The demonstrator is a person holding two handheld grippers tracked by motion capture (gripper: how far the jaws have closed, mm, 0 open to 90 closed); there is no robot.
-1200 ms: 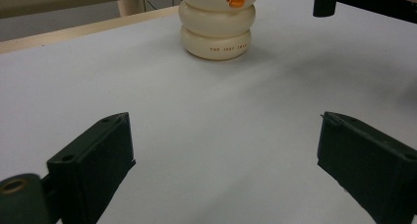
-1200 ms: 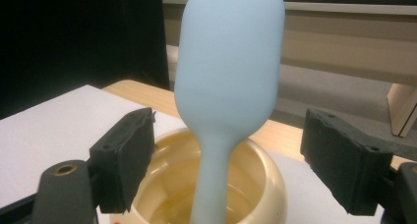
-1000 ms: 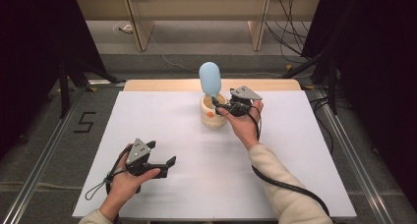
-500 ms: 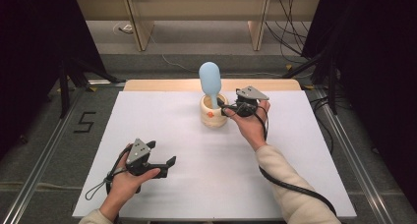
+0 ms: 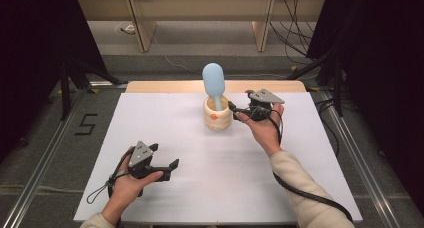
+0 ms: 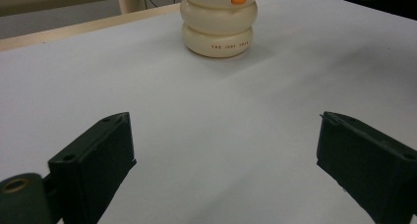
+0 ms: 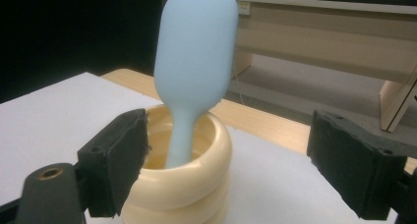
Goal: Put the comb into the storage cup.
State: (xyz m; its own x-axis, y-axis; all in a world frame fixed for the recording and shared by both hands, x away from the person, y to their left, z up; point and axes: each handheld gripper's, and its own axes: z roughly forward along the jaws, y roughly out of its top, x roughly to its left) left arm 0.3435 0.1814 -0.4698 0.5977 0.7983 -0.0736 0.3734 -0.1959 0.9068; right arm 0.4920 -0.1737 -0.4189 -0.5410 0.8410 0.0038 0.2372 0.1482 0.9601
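The right gripper has drawn back slightly from the cream holder, jaws apart.

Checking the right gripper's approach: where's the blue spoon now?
The blue spoon stands handle-down in the cream cup at the far middle of the table in the high view, just left of the open right gripper.

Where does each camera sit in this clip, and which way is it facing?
High view: above the person's side, looking forward and down on the white table; both forearms, left gripper and right gripper show.
Left gripper view: rides the left gripper, low over the table, facing the cream holder; its open jaws show.
Right gripper view: rides the right gripper, close on the holder and blue spoon; open jaws show.
Shared: the holder appears in all three.
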